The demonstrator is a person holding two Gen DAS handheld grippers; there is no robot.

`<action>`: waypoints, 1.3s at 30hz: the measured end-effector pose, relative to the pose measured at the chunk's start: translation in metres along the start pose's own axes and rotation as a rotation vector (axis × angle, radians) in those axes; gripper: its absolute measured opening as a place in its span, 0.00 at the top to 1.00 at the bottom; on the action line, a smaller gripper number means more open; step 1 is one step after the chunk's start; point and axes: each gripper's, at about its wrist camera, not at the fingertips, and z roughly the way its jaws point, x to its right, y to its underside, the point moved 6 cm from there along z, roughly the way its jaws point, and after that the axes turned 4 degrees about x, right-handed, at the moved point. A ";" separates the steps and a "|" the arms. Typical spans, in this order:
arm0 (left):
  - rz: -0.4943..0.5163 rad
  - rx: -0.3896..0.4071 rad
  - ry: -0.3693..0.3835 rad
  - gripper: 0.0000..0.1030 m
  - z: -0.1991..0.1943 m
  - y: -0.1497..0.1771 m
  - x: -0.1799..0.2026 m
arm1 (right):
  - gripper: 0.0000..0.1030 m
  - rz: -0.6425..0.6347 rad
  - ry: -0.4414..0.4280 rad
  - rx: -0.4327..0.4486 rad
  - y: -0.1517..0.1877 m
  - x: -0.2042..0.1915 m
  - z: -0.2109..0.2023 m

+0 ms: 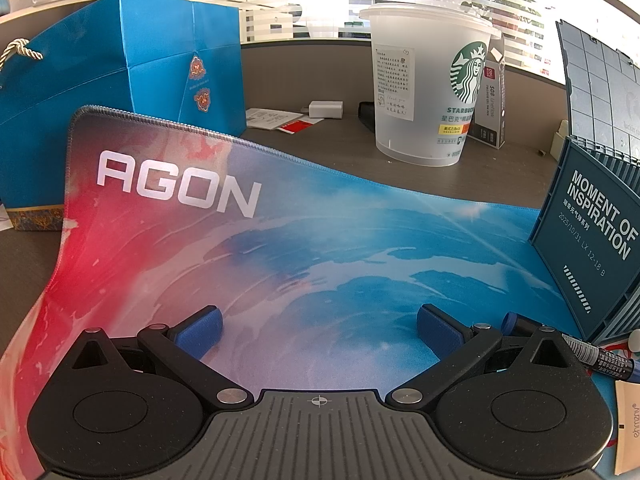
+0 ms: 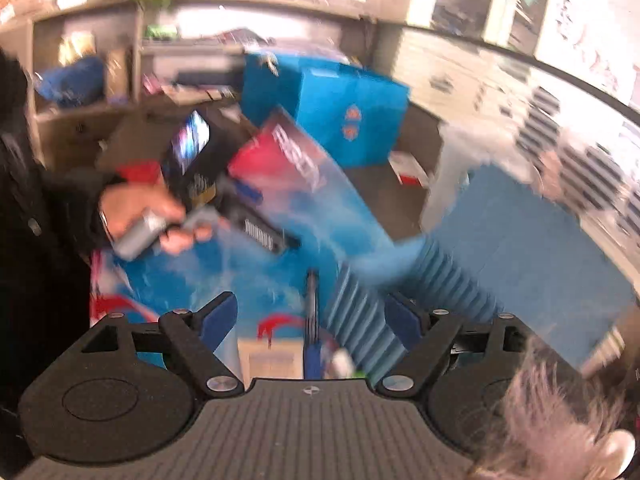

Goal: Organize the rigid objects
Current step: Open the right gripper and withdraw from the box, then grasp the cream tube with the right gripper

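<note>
My left gripper [image 1: 318,330] is open and empty, low over the red-and-blue AGON desk mat [image 1: 280,248]. A blue-capped marker [image 1: 576,346] lies on the mat just right of its right finger, beside the teal folding crate [image 1: 592,240]. My right gripper [image 2: 312,320] is open and empty, high above the mat [image 2: 304,200]; this view is motion-blurred. The marker [image 2: 312,320] lies below between its fingers, next to the crate [image 2: 480,248]. A tan card [image 2: 272,356] lies left of the marker. The person's hand holds the left gripper [image 2: 224,216] over the mat.
A blue gift bag [image 1: 120,68] stands behind the mat's left corner. A frosted Starbucks cup [image 1: 424,88] and a small box [image 1: 490,108] stand at the back. A white charger [image 1: 326,109] and papers [image 1: 280,118] lie on the grey desk. A tan card [image 1: 628,428] lies at far right.
</note>
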 end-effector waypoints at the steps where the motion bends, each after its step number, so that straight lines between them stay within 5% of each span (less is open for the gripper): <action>1: 0.000 0.000 0.000 0.00 0.000 0.000 0.000 | 0.26 0.026 0.021 -0.023 0.010 -0.003 0.004; 7: 0.000 0.000 0.000 0.00 0.000 0.000 0.000 | 0.42 0.120 0.014 -0.143 0.050 -0.016 0.026; 18: 0.000 0.000 0.000 0.00 0.000 0.000 0.000 | 0.44 0.095 0.000 -0.269 0.069 -0.019 0.059; 22: 0.001 0.000 0.001 0.00 0.000 0.000 0.000 | 0.55 0.101 -0.034 -0.236 0.069 -0.021 0.058; 39: 0.001 0.000 0.001 0.00 0.000 0.000 0.000 | 0.57 0.009 -0.034 -0.224 0.061 -0.025 0.047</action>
